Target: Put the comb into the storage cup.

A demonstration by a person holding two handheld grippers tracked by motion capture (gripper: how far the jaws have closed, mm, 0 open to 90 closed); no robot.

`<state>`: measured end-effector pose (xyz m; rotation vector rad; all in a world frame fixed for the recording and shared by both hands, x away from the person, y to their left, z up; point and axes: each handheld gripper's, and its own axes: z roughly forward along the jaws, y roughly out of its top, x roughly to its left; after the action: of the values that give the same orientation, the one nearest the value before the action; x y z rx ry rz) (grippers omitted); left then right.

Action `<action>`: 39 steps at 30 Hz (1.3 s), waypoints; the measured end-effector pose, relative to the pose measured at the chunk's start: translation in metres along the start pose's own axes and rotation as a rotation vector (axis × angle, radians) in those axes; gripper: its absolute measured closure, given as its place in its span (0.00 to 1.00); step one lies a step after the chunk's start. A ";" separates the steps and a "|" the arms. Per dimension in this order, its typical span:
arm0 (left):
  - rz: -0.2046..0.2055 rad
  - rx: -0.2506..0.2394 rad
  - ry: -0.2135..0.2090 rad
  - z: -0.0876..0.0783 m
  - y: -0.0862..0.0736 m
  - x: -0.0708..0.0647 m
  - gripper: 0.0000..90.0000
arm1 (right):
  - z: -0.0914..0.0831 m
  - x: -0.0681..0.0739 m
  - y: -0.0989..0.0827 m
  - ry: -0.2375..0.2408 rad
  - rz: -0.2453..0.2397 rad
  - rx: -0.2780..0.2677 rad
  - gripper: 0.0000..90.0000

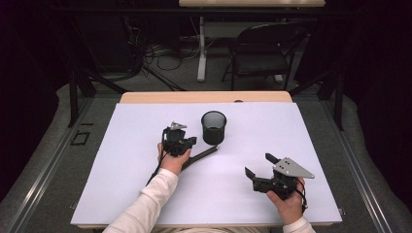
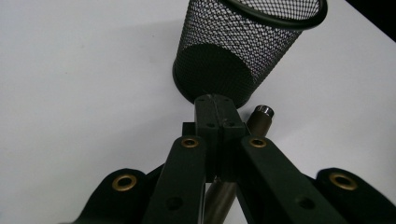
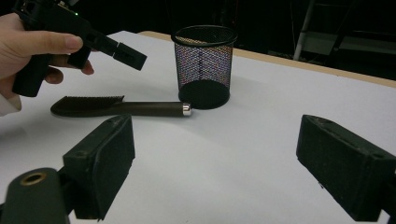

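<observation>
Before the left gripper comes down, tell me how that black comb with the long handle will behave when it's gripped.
The comb lies flat on the white table, so a grip from above probably has little height to catch. Its handle looks round with a metal cap, so it may roll or slip between pads. It looks stiff and light; its teeth may flex. The mesh cup stands close and could tip if bumped.

A dark comb [image 3: 119, 108] with a metal-tipped handle lies flat mid-table, its tip just beside an upright black mesh cup [image 3: 204, 65] toward the far edge.
</observation>
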<state>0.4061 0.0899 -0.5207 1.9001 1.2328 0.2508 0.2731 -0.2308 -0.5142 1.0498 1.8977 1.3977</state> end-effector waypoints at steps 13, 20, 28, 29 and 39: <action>-0.012 0.061 0.018 0.021 -0.007 -0.003 1.00 | 0.000 -0.001 -0.001 0.005 0.001 0.006 0.09; -0.015 0.095 0.024 0.034 -0.010 -0.008 1.00 | 0.001 -0.001 -0.002 0.003 -0.004 0.009 0.09; -0.013 0.118 0.017 0.042 -0.013 -0.012 1.00 | 0.000 -0.002 -0.002 0.004 -0.005 0.010 0.09; -0.008 0.120 0.015 0.043 -0.013 -0.013 1.00 | 0.000 -0.001 -0.002 0.005 -0.006 0.011 0.09; 0.009 0.140 0.013 0.044 -0.016 -0.018 1.00 | 0.001 -0.001 -0.002 0.011 -0.009 0.024 0.09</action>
<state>0.4118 0.0544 -0.5558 2.0272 1.2793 0.1860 0.2737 -0.2314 -0.5166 1.0458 1.9297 1.3818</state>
